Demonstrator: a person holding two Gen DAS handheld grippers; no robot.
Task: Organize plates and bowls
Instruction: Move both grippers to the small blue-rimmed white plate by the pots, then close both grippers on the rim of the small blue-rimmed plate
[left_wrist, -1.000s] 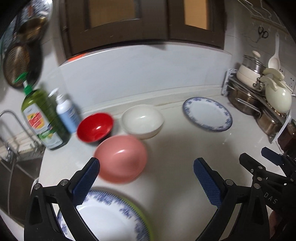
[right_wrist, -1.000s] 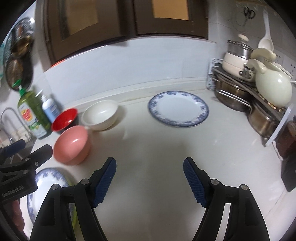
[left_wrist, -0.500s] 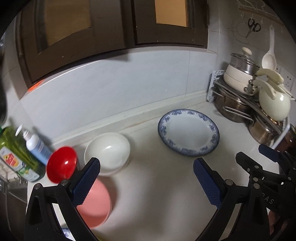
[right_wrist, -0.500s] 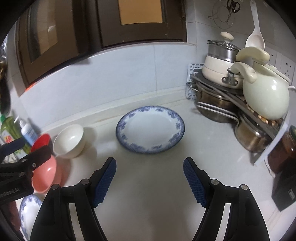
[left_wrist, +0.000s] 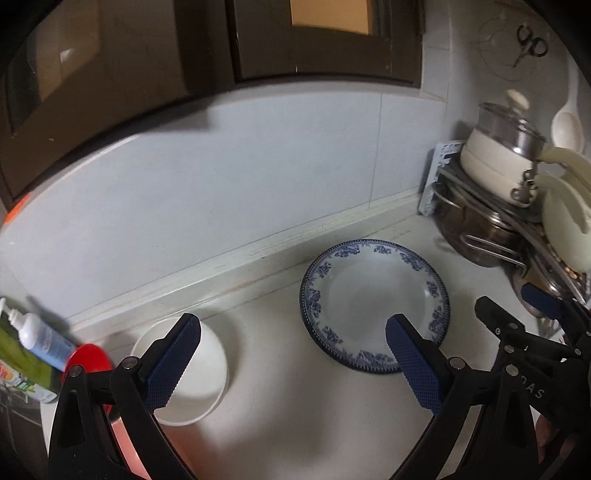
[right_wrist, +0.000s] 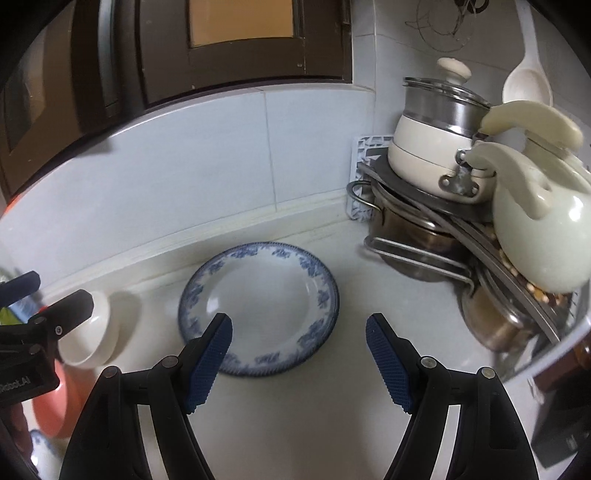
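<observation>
Above the counter, both claws angled downward, left claw (left_wrist: 291, 354) and right claw (right_wrist: 299, 354) apart, empty, blue-rimmed plate (right_wrist: 258, 306) ahead.

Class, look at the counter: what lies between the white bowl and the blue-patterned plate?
Nothing: between the white bowl and the blue-patterned plate there is only bare counter, clearest in the right wrist view.

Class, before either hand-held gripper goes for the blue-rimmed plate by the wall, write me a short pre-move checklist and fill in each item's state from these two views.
1. Right hand-held gripper open and empty: ok.
2. Left hand-held gripper open and empty: ok.
3. Blue-rimmed plate flat on the counter, nothing on it: ok.
4. Plate apart from the white bowl: ok.
5. Plate apart from the pot rack: ok.
6. Room for a finger under the plate's rim: cannot tell.
</observation>
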